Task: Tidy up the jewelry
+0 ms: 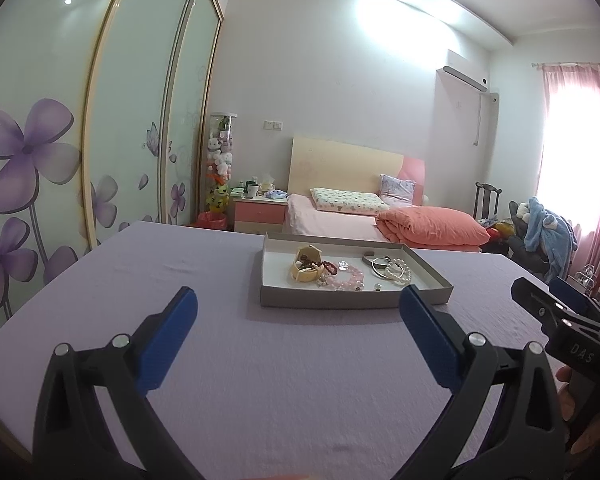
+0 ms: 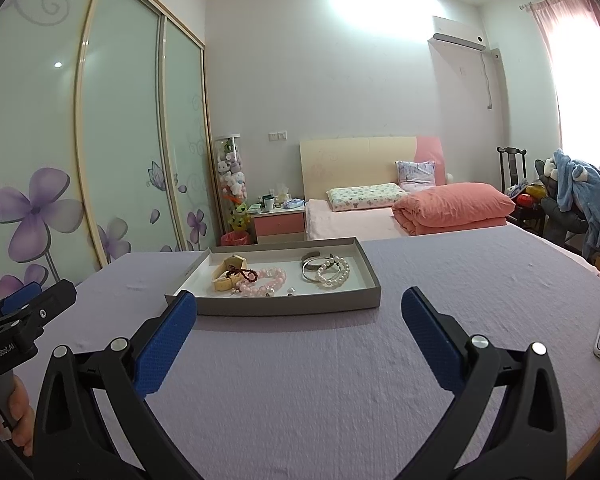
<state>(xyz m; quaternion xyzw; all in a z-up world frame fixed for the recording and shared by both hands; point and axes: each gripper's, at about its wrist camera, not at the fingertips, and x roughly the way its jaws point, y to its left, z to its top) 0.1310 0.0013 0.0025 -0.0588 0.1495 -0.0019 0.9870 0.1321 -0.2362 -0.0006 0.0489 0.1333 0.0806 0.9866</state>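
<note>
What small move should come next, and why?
Probably bring the right gripper forward over the tray. Both sets of jaws stand open and empty, short of the tray, and the pearl bracelet lies on that side, overlapping the silver bangles.

Home bedroom; bed (image 2: pixel 352 216); wardrobe (image 2: pixel 120 140)

1. "DAS" in pale letters stands on the black body of the right claw (image 1: pixel 556 300), seen at the near right edge of the left wrist view.
2. "GenRobot.AI" stands on the black body of the left claw (image 2: pixel 32 300), at the near left edge of the right wrist view.
</note>
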